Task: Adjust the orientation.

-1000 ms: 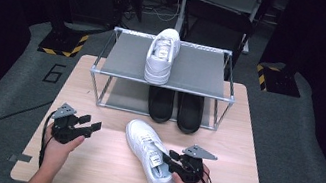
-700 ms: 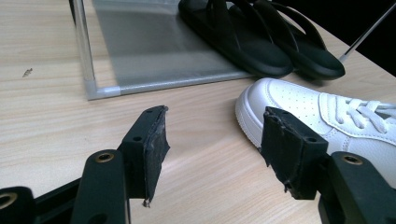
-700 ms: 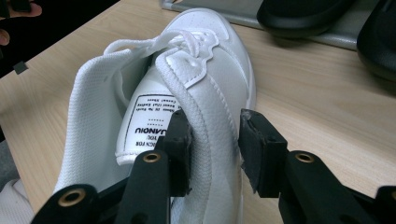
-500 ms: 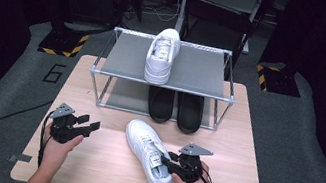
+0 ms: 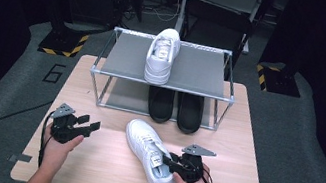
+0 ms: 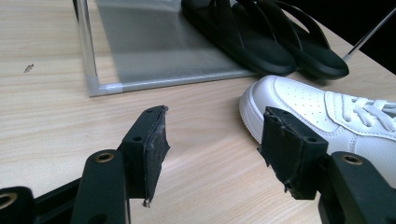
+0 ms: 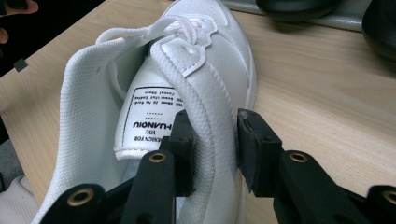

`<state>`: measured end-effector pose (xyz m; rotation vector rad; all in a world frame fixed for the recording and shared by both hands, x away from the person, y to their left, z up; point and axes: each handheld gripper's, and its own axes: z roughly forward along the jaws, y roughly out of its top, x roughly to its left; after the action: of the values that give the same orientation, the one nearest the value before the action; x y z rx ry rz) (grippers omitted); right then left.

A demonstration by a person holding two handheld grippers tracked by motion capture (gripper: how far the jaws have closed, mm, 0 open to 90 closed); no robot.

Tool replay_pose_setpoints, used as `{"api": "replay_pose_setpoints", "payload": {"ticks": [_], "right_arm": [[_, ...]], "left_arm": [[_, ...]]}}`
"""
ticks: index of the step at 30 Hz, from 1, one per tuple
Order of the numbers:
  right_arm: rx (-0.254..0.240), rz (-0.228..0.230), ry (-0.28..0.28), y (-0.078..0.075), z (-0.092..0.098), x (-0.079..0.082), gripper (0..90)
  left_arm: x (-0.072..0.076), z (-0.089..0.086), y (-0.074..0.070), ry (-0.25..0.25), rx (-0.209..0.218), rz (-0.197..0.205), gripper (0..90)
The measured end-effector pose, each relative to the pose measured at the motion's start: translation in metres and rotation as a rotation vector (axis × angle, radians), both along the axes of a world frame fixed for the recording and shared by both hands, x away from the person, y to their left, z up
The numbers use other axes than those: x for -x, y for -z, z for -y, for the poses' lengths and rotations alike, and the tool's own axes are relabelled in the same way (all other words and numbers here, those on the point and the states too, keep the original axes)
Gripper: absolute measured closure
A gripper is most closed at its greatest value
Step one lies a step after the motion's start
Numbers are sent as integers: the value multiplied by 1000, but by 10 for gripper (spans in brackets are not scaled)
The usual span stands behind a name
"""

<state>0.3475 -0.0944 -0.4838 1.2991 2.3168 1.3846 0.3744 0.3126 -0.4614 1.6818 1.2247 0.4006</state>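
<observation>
Since a second ago: right tool (image 7: 212,140) now pinching white leather lace-up sneaker (image 5: 150,154) collar, ready to lift; left tool (image 6: 212,149) spread, idle.

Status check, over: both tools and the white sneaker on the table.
Right tool shut on the sneaker collar, one jaw inside, one outside. Left tool open, holding nothing, near the toe. Sneaker flat on table. Nothing in the way.

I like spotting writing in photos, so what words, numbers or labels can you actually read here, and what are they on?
"6": large grey numeral on the dark floor mat left of the table.
"HUANQIU": printed on the white label inside the tongue of the white sneaker on the table, seen upside down.
"YOU": same label, a line nearby.
The label's other lines are too small and blurred to read.
</observation>
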Motion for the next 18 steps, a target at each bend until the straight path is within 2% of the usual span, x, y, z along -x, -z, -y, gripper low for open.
{"api": "replay_pose_setpoints", "payload": {"ticks": [9, 11, 15, 18], "right_arm": [[-3, 0, 12, 1, 0, 1, 738], [-7, 13, 11, 1, 0, 2, 746], [-20, 13, 30, 2, 0, 4, 762], [-18, 31, 35, 2, 0, 4, 775]], "left_arm": [[1, 0, 1, 0, -3, 0, 403], [1, 0, 2, -10, 1, 8, 403], [1, -2, 3, -3, -3, -2, 403], [2, -2, 4, -7, 1, -6, 402]]}}
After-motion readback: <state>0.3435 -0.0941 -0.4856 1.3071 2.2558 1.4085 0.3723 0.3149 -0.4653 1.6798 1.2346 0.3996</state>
